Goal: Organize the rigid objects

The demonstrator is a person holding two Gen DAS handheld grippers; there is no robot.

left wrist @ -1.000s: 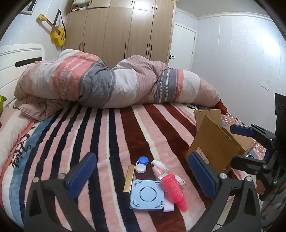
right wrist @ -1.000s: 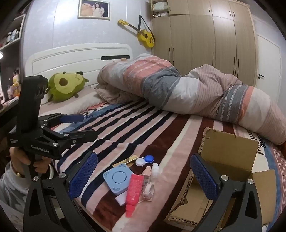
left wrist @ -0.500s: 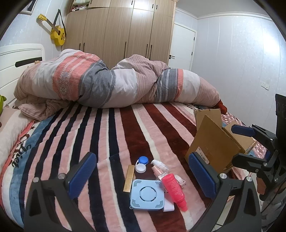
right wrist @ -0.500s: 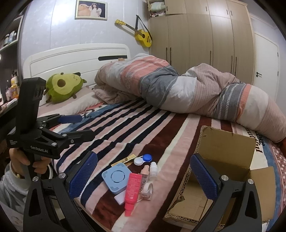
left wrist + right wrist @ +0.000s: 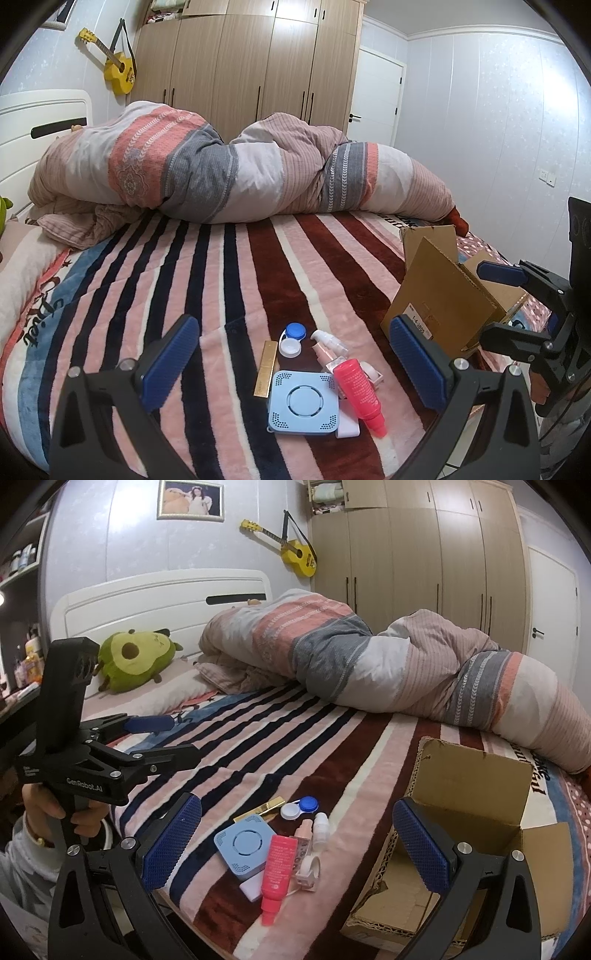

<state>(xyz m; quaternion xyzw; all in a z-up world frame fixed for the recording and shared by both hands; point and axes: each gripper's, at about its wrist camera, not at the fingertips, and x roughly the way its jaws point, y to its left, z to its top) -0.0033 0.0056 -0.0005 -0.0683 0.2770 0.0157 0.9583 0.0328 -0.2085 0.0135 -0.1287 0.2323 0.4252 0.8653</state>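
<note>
Several small items lie clustered on the striped blanket near the bed's front edge: a light blue square device (image 5: 303, 402) (image 5: 242, 849), a red bottle (image 5: 360, 389) (image 5: 279, 864), a gold bar (image 5: 266, 363) (image 5: 260, 808), a blue-and-white lens case (image 5: 291, 338) (image 5: 301, 806) and a small pump bottle (image 5: 327, 345) (image 5: 304, 834). An open cardboard box (image 5: 443, 299) (image 5: 472, 794) stands to their right. My left gripper (image 5: 293, 354) (image 5: 166, 738) hovers open and holds nothing. My right gripper (image 5: 295, 836) (image 5: 495, 302) is open too, near the box.
A rolled striped duvet (image 5: 229, 177) lies across the far side of the bed. An avocado plush (image 5: 136, 657) rests by the white headboard (image 5: 166, 598). Wardrobes (image 5: 251, 66) and a yellow guitar (image 5: 118, 70) line the walls. A hand (image 5: 55, 808) grips the left handle.
Almost nothing differs. Both views sway slightly, the items and the box lie as before, and both grippers stay open.
</note>
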